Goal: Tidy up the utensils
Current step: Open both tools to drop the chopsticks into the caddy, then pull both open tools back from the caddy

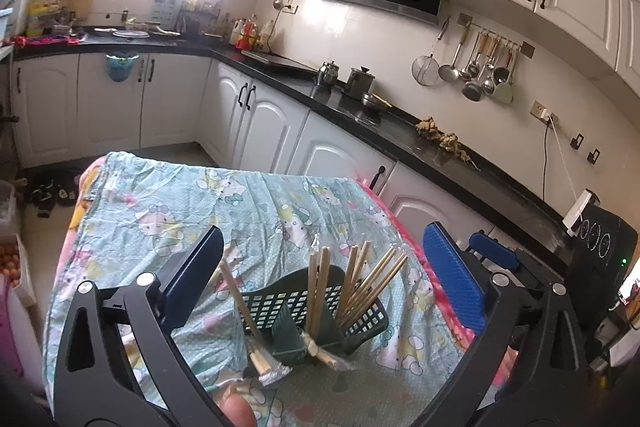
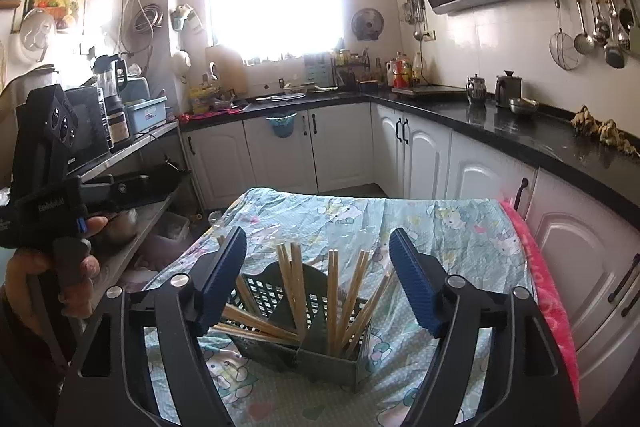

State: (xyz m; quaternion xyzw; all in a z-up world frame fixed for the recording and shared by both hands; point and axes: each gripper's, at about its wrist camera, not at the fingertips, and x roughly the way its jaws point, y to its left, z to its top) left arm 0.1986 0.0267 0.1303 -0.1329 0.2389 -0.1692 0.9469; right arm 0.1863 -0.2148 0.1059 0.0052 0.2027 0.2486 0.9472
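Observation:
A dark green plastic utensil holder [image 1: 316, 319] stands on a table covered with a light blue cartoon cloth [image 1: 192, 203]. Several wooden chopsticks [image 1: 360, 287] stand in its compartments, and one pair [image 1: 244, 311] leans at its left side. A few wrapped chopsticks [image 1: 320, 351] lie at its front. My left gripper [image 1: 324, 267] is open and empty, held above and behind the holder. In the right wrist view the holder [image 2: 320, 347] with its chopsticks [image 2: 332, 299] sits between the fingers of my open, empty right gripper [image 2: 320, 275]. The left gripper's body [image 2: 52, 163] shows at the far left.
Black counters [image 1: 360, 111] with white cabinets [image 1: 260, 115] run along the back and right. A pink cloth [image 2: 548, 291] edges the table's right side. A metal shelf [image 2: 132, 147] with appliances stands at the left. Hanging ladles [image 1: 476, 67] line the wall.

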